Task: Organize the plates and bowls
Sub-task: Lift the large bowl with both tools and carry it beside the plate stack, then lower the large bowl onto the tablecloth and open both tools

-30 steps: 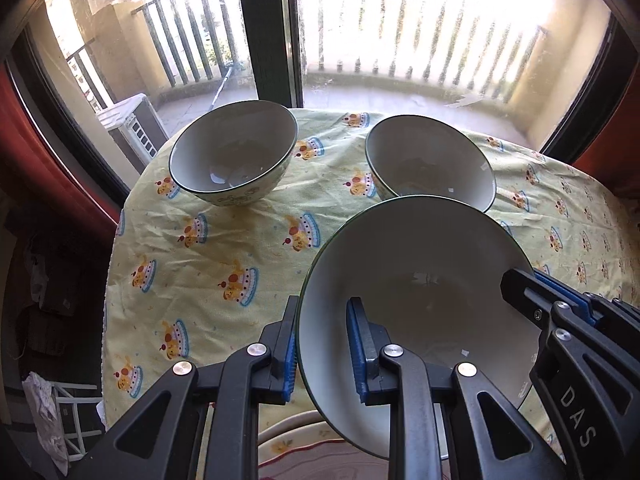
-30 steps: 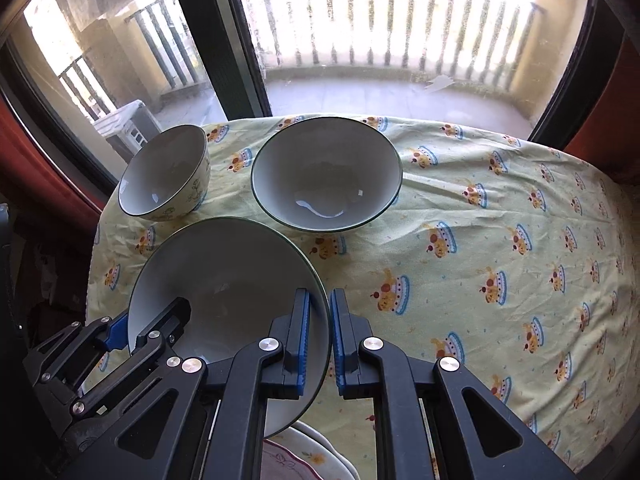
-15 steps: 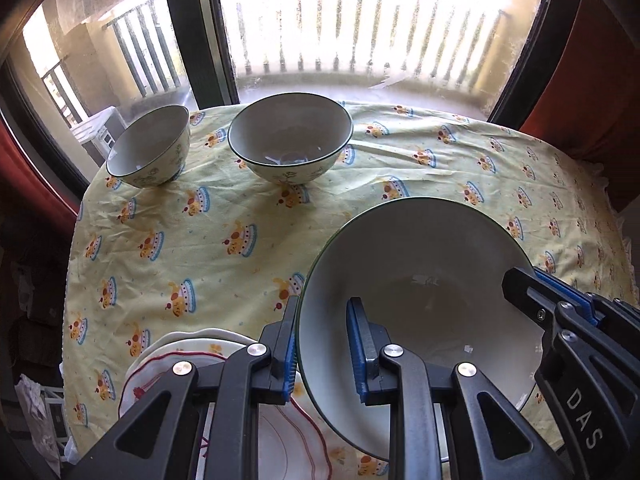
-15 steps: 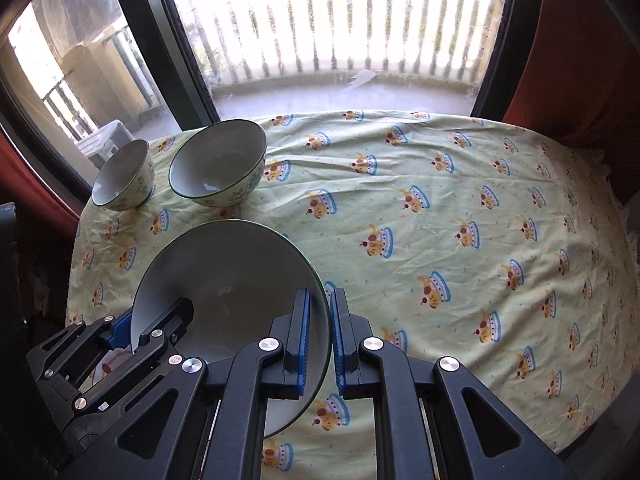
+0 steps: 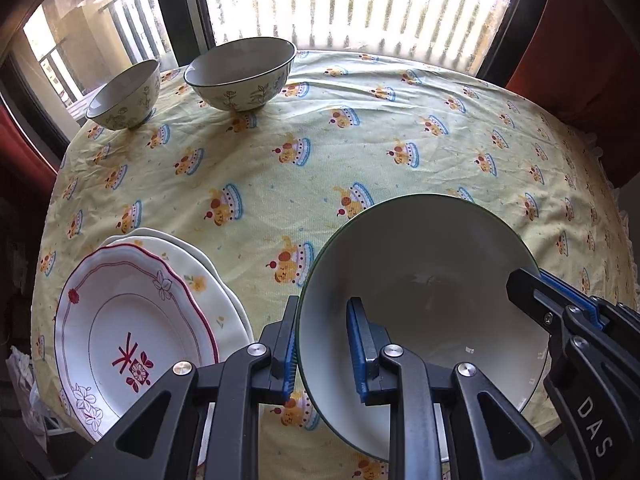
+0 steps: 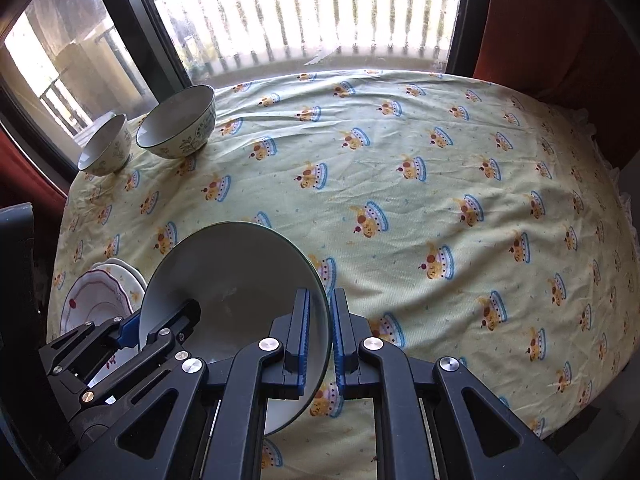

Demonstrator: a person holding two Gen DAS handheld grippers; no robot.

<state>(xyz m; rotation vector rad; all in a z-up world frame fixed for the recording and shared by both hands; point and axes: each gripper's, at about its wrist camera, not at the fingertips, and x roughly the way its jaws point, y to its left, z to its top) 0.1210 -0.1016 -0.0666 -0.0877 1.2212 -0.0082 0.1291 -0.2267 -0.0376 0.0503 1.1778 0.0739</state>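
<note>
Left wrist view: we pinch the large bowl (image 5: 420, 300) by opposite rims, left gripper (image 5: 324, 344) and right gripper (image 6: 320, 336) both clamped. Lower it level onto cloth ahead, beside the plates (image 5: 132, 320) at left; small bowls (image 5: 240, 72) sit far ahead-left.

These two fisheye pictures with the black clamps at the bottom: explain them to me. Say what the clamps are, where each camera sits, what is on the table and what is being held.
No robot here: a person holds a two-finger gripper in each hand, and each carries a camera looking along its fingers.

In the left wrist view, the left gripper pinches the rim of the large white bowl. In the right wrist view, the right gripper pinches the opposite rim of the same bowl, so both hold it.

On the yellow tablecloth lie a stack of plates at near left and two patterned bowls at the far left, a smaller bowl and a medium bowl.
</note>
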